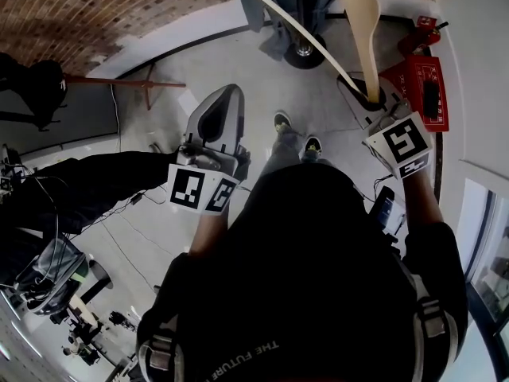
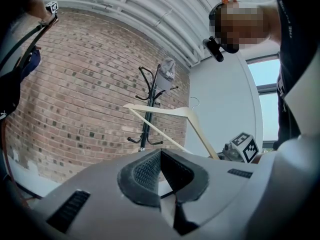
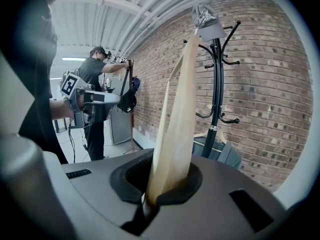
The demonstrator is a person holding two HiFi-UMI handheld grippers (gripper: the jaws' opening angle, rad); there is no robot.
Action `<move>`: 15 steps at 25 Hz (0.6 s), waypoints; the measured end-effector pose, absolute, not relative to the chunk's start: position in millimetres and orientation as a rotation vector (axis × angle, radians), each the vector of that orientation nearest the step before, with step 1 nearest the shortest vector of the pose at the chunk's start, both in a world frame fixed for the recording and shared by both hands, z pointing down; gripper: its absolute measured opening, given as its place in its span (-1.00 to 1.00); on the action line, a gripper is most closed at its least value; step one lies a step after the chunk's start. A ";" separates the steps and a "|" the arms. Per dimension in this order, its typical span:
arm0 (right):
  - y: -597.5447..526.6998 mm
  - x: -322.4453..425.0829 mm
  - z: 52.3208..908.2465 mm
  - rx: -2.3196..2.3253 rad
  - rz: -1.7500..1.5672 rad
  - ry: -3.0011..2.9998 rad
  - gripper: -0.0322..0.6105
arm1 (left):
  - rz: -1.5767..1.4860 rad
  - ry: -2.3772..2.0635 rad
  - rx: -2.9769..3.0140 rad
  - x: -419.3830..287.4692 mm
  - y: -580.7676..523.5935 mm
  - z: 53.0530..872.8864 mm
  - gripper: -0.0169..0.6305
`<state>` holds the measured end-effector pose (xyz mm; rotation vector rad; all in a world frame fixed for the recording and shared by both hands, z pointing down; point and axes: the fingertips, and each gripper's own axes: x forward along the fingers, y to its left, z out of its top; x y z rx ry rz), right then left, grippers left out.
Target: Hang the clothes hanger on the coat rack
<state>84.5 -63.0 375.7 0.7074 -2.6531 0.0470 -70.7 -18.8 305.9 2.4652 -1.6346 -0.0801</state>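
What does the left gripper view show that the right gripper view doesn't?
Only the left gripper view: the metal hook of the hanger, and a window. Only the right gripper view: the right gripper with jaws shut on the hanger's end, and a second person in the background. Both: the coat rack with a cap on top, and the brick wall.

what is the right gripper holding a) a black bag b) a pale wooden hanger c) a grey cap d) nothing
b: the right gripper has its jaws shut on one end of the hanger; the grey cap sits on top of the coat rack.
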 end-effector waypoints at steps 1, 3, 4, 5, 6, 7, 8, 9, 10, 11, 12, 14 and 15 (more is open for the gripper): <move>-69.3 80.4 375.7 0.711 0.050 -2.644 -0.85 | -0.083 -1.630 2.467 -75.6 -26.2 305.4 -0.91; -80.3 72.5 374.6 0.715 0.050 -2.638 -0.85 | -0.089 -1.619 2.473 -84.1 -40.2 303.9 -0.91; -85.2 69.2 374.0 0.716 0.050 -2.638 -0.85 | -0.092 -1.614 2.478 -87.7 -47.1 303.1 -0.91; -90.8 65.9 373.5 0.718 0.050 -2.637 -0.85 | -0.096 -1.609 2.485 -91.2 -54.5 302.2 -0.91; -97.3 62.3 373.2 0.723 0.049 -2.634 -0.85 | -0.101 -1.605 2.493 -95.0 -62.3 301.0 -0.91; -104.4 58.2 373.1 0.729 0.044 -2.629 -0.85 | -0.108 -1.602 2.501 -99.3 -70.1 299.8 -0.91; -111.1 53.5 373.3 0.734 0.038 -2.625 -0.85 | -0.115 -1.599 2.507 -104.2 -77.3 299.1 -0.91; -117.1 48.5 373.4 0.737 0.032 -2.620 -0.84 | -0.121 -1.596 2.510 -109.6 -83.5 298.9 -0.91; -122.9 43.4 373.3 0.740 0.027 -2.615 -0.85 | -0.128 -1.592 2.510 -115.3 -89.3 299.0 -0.91; -128.9 38.2 372.7 0.744 0.024 -2.610 -0.85 | -0.135 -1.589 2.511 -121.1 -95.1 298.8 -0.91; -135.3 33.1 371.9 0.749 0.021 -2.605 -0.85 | -0.142 -1.586 2.513 -126.8 -100.9 298.1 -0.91; -147.5 22.6 370.8 0.753 0.012 -2.597 -0.85 | -0.156 -1.589 2.516 -139.3 -111.2 297.2 -0.91; -152.5 17.2 371.0 0.751 0.008 -2.596 -0.85 | -0.164 -1.595 2.512 -145.9 -115.3 297.7 -0.91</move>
